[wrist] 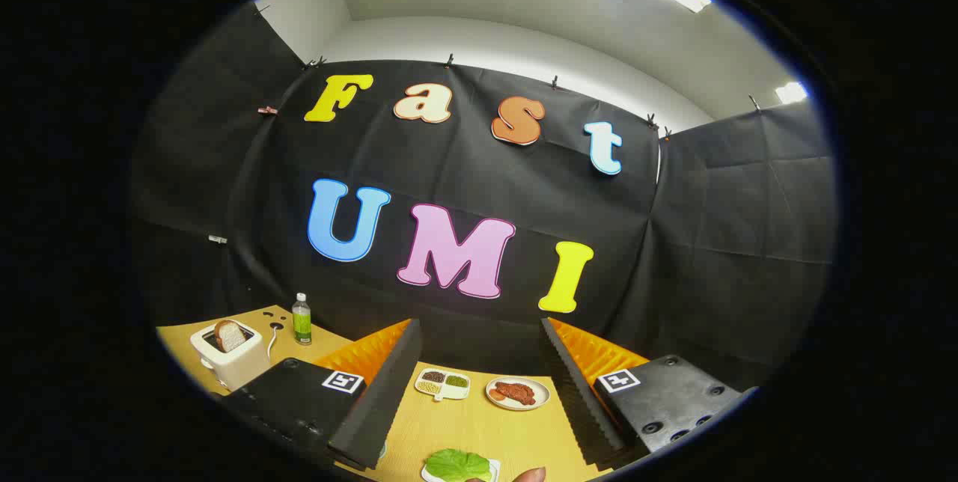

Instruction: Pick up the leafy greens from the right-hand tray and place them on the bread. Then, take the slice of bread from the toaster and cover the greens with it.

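A yellow desk (pixel 479 429) stands before black cloth walls under ceiling lights. The tool (pixel 479 392) hovers with fingers spread wide, holding nothing. Leafy greens (pixel 458 464) lie on a white tray (pixel 494 467) between them, partly cut off. A bread slice (pixel 230 335) stands in the toaster (pixel 230 362) beyond the left finger.

Gripper (pixel 479 385): fingers spread wide, nothing btwn them, bare table (pixel 479 429) below the gap.
Ahead, far side: divided dish (pixel 443 384) beside meat plate (pixel 518 393), just apart.
Near side: greens (pixel 457 464) on tray, fingertip (pixel 530 475) beside.
Left: toaster (pixel 230 359) w/ bread (pixel 230 335) upright, bottle (pixel 301 319) behind; gap btwn them.
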`<state>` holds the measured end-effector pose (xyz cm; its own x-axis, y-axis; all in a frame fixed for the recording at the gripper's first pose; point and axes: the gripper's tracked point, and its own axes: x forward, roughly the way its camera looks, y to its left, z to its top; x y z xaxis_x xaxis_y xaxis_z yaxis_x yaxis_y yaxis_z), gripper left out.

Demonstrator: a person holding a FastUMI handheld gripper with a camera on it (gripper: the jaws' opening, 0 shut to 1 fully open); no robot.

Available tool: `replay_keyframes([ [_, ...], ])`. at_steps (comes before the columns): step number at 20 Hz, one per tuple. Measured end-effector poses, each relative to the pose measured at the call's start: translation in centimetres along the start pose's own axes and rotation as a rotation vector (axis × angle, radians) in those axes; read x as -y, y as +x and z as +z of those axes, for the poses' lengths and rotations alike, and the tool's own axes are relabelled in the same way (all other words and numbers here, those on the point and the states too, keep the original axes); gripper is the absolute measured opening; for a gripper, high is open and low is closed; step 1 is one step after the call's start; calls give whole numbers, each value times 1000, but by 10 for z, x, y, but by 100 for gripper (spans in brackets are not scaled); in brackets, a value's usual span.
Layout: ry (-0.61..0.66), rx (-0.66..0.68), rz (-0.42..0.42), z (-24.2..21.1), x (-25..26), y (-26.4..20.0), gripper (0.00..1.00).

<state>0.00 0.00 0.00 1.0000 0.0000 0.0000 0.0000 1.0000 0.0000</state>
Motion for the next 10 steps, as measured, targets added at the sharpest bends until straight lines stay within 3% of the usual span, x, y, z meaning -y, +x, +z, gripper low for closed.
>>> replay_keyframes([
  [10, -1, -5, -13, -1, 6, -4, 97],
])
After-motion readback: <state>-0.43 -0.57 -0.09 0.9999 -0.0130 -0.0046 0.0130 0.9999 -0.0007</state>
